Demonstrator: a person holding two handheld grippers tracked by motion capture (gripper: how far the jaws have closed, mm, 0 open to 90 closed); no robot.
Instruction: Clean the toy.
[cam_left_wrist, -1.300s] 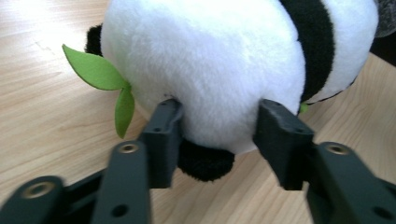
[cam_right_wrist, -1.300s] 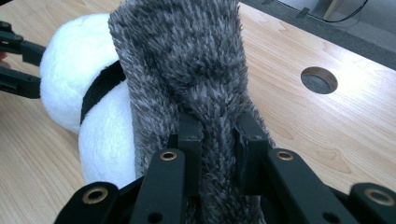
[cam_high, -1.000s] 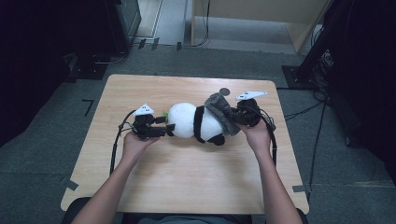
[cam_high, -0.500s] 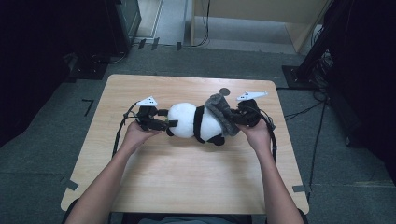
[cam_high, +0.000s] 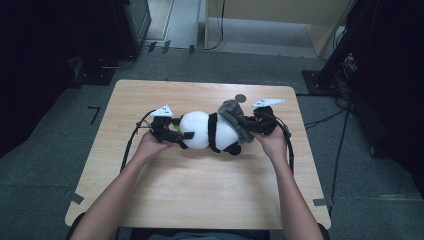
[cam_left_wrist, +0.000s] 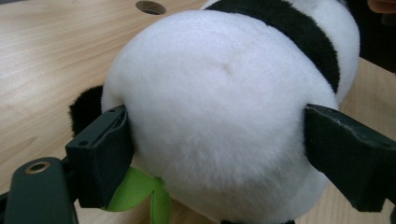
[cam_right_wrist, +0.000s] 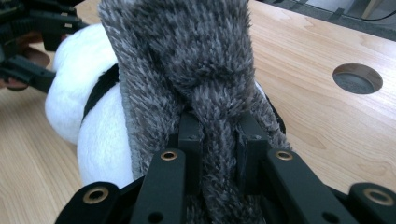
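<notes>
Grey furry cloth is pinched by the right gripper; the left gripper, jaws spread, seemingly squeezes the plush panda, green leaf beneath.

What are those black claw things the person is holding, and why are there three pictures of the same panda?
Those are grippers: hand-held pinchers with two black jaws, and each carries its own small camera. One picture looks down from above the wooden table. There a plush panda lies on its side between a person's two hands. The left gripper has its own picture, taken close up: its jaws sit on either side of the panda's round white head, pressing into the fur. A green felt leaf peeks out underneath. The right gripper has the last picture: its jaws are pinched shut on a fuzzy grey scarf that lies over the panda.
</notes>
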